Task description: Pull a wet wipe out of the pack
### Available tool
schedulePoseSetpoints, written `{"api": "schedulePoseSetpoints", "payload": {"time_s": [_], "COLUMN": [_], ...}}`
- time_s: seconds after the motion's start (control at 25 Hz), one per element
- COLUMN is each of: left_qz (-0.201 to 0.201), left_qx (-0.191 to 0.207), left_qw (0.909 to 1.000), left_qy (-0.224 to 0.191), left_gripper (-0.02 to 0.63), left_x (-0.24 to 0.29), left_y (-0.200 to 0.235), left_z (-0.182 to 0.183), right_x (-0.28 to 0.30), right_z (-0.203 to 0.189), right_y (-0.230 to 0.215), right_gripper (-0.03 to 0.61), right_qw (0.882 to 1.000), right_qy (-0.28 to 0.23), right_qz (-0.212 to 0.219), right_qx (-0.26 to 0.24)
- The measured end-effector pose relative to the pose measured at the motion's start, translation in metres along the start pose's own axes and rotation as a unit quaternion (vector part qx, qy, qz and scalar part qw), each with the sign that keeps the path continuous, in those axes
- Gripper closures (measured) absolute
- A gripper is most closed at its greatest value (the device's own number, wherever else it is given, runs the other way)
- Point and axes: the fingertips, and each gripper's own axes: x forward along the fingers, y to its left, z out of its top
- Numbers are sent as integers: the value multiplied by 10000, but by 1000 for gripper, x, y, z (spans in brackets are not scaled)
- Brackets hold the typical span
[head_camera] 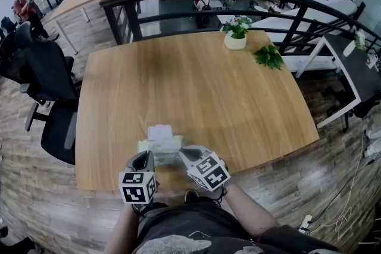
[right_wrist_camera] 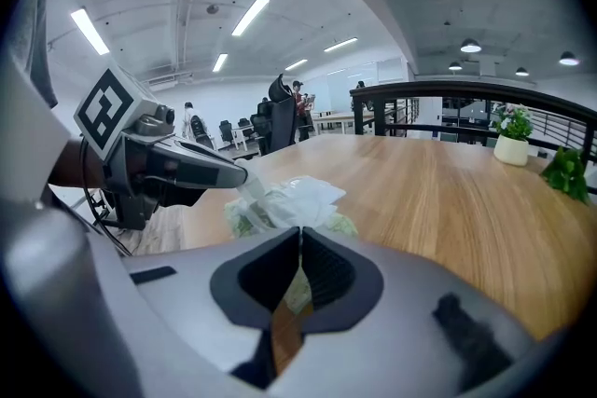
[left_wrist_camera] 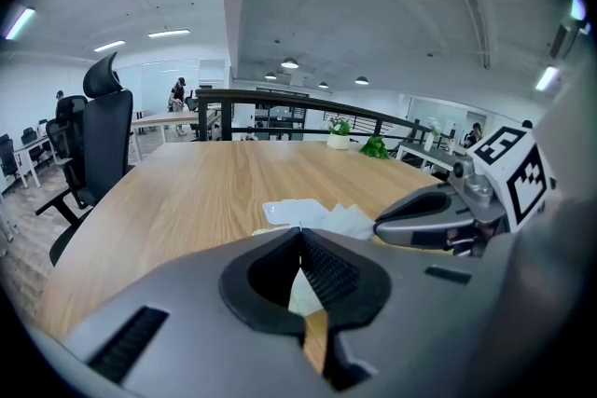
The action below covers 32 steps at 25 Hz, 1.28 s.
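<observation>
Found pale green wet-wipe pack (head_camera: 164,149) at near edge of wooden surface (head_camera: 196,86). Saw crumpled white wipe (right_wrist_camera: 300,193) just ahead of right gripper (right_wrist_camera: 298,228)'s clenched fingers. Noted left gripper (left_wrist_camera: 300,228)'s fingers clenched, apparently on translucent strip (right_wrist_camera: 250,196) at pack's left end.

The wet wipe pack (head_camera: 147,146) is a soft, pale green pouch lying flat at the lower centre of the head view. Its white lid flap (head_camera: 159,131) is folded open toward the top of the frame. A crumpled white wet wipe (right_wrist_camera: 298,197) sticks up from the opening, partly drawn out.
</observation>
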Motion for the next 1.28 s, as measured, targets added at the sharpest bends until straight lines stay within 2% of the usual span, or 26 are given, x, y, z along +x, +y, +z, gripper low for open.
{"api": "schedulePoseSetpoints", "payload": {"time_s": [1.16, 1.28], "left_qz": [-37, -33], "left_qx": [97, 88], "left_qw": [9999, 9999], "left_qy": [94, 90], "left_gripper": [598, 598], "left_x": [1, 2], "left_y": [8, 9], "left_z": [-5, -5], "right_x": [-11, -14], "right_z": [-5, -6], "right_y": [-18, -22], "right_gripper": [549, 549], "right_qw": [9993, 9993], "right_qy": [92, 72], "right_qz": [-360, -359], "right_qx": [-62, 70]}}
